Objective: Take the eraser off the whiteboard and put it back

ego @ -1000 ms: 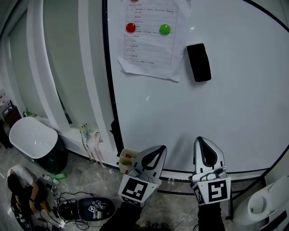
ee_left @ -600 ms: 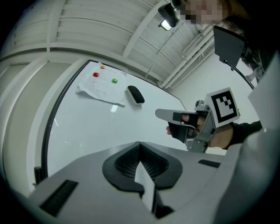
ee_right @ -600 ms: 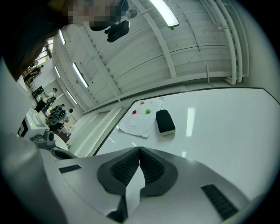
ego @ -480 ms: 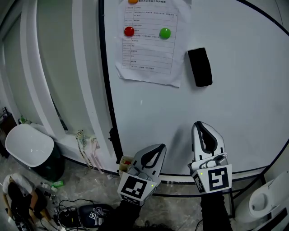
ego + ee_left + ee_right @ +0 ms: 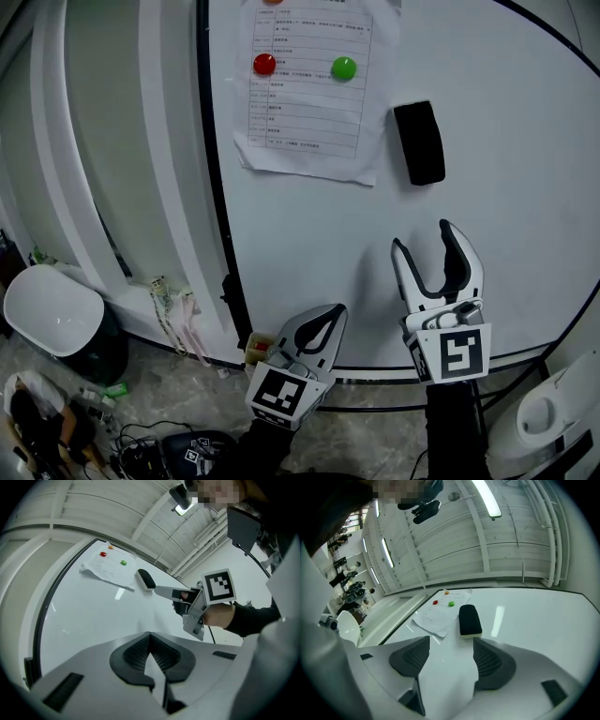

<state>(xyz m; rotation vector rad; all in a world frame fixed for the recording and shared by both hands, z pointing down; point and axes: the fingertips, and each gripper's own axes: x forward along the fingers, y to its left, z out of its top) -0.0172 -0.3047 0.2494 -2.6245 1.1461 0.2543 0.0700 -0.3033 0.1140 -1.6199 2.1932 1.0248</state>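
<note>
The black eraser (image 5: 419, 142) clings upright to the whiteboard (image 5: 506, 281), right of a pinned paper sheet (image 5: 309, 84). My right gripper (image 5: 424, 239) is raised in front of the board below the eraser, well short of it. Its jaws are opening and nothing is between them. The right gripper view shows the eraser (image 5: 469, 619) just beyond the spread jaws (image 5: 449, 648). My left gripper (image 5: 323, 314) hangs lower, near the board's bottom edge, shut and empty. From the left gripper view the eraser (image 5: 146, 579) is far off, past the closed jaws (image 5: 149, 637).
A red magnet (image 5: 264, 64) and a green magnet (image 5: 344, 67) hold the paper. The board's black frame (image 5: 214, 187) runs down the left. A white bin (image 5: 52, 314), cables and a crouching person (image 5: 28, 412) are on the floor at left, a white seat (image 5: 553, 422) at lower right.
My right gripper has risen toward the eraser and its jaws have gone from shut to wide apart. The left gripper has stayed low and shut.
</note>
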